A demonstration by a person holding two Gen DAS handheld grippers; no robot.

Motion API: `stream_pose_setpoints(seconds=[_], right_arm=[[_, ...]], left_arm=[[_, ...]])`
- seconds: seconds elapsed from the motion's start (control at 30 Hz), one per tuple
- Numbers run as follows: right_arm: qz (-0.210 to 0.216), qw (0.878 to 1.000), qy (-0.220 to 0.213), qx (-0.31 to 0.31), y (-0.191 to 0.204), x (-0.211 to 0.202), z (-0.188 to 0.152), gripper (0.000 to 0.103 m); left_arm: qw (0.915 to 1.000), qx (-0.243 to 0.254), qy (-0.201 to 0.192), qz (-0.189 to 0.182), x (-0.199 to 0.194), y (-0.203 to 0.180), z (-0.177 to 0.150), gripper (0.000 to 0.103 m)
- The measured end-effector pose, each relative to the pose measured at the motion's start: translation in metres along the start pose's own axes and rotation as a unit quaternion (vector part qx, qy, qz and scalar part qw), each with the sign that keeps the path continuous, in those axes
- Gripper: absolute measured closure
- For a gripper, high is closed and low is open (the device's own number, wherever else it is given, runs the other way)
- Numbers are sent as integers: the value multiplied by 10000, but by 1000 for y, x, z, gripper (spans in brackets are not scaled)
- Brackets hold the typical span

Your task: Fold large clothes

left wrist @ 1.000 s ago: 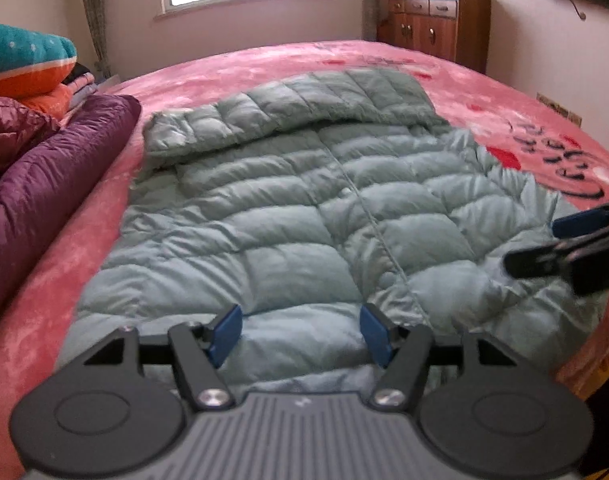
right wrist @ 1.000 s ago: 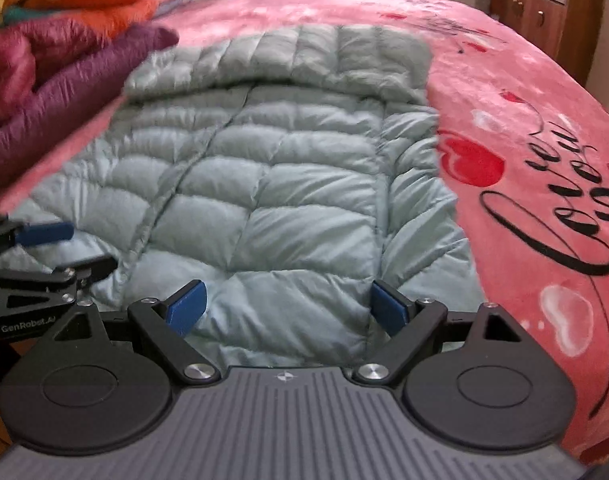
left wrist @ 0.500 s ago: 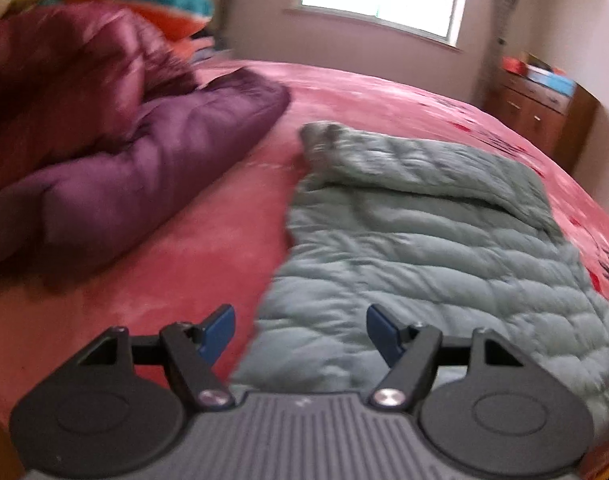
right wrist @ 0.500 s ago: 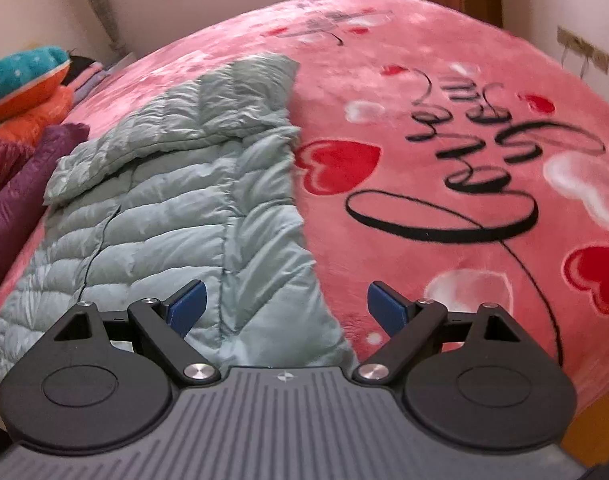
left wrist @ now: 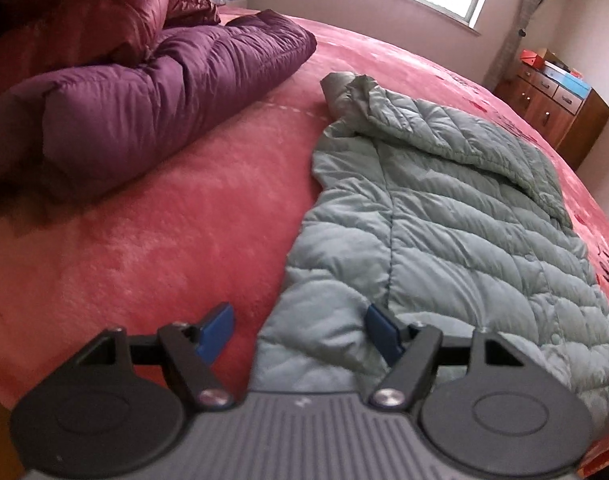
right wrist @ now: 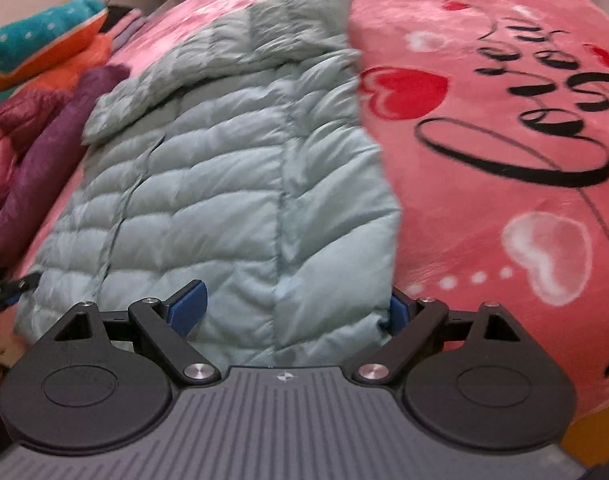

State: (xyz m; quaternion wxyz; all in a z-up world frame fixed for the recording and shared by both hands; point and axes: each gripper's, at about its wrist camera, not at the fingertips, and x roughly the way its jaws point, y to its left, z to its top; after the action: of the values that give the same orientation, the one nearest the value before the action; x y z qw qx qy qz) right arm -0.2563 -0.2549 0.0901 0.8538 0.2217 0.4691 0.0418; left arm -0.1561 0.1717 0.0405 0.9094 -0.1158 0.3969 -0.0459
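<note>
Both grippers at the near hem of the pale green down jacket (left wrist: 444,216), nothing gripped.

I see the left gripper (left wrist: 298,334) with jaws wide, straddling the jacket's near left corner, pads clear of it. The right gripper (right wrist: 292,308) has jaws wide across the near right corner; right pad half hidden behind the fabric. The jacket lies flat on the pink bed (left wrist: 152,232).
</note>
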Motion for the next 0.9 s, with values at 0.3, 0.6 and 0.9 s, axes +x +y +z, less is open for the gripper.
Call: stream_pose_setpoints(seconds=[0.3,0.6,0.9], right_arm=[[644,9976,211,169,-3,1,-2,13],[1139,9917,272,524,-5,3,0,71],[1891,9779,20,889,-1,-2,7,82]], left_arm=[[9988,-70,132,-460,-2,-5,-1,47],[9921,-163,416,-1176,2,-13,1,93],[9819,-300,309,-1844,-5,-19,9,98]])
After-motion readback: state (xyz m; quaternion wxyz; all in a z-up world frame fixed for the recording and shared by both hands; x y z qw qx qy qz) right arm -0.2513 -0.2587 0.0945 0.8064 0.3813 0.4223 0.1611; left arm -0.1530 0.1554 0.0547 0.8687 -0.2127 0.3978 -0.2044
